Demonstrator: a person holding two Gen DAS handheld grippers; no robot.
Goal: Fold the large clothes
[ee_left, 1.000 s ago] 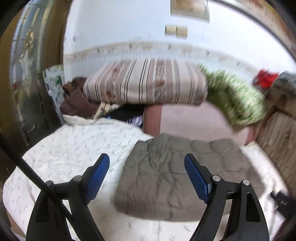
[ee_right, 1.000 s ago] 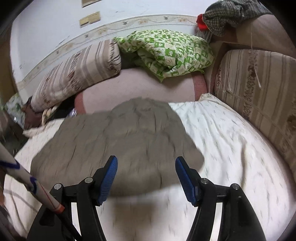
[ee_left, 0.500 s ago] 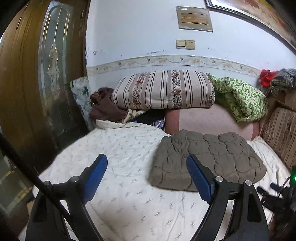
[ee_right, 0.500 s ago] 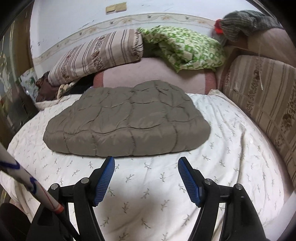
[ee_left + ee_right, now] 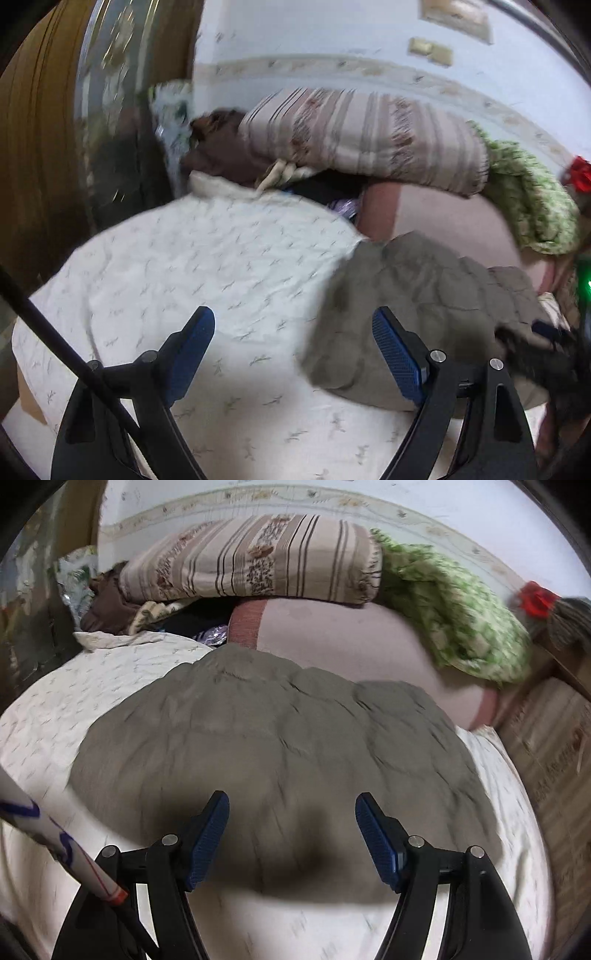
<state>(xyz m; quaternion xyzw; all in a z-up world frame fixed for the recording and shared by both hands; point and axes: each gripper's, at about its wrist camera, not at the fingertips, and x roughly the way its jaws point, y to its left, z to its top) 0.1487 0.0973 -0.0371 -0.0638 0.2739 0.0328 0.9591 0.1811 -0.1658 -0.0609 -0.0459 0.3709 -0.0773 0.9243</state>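
Bedsheet [image 5: 44,709] bears folded, blurry quilt [image 5: 280,760]; grippers [image 5: 291,834] empty

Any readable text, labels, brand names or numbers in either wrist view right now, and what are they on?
None can be read.
White rod with blue scribbled marks and a red band: marks only, no legible letters.
Framed plaque on the wall: too blurred to read.
Folded grey quilted garment: no label or tag showing.
Striped cushion: floral and stripe pattern only.
Green light at the edge of the left wrist view: a glow, no sign.
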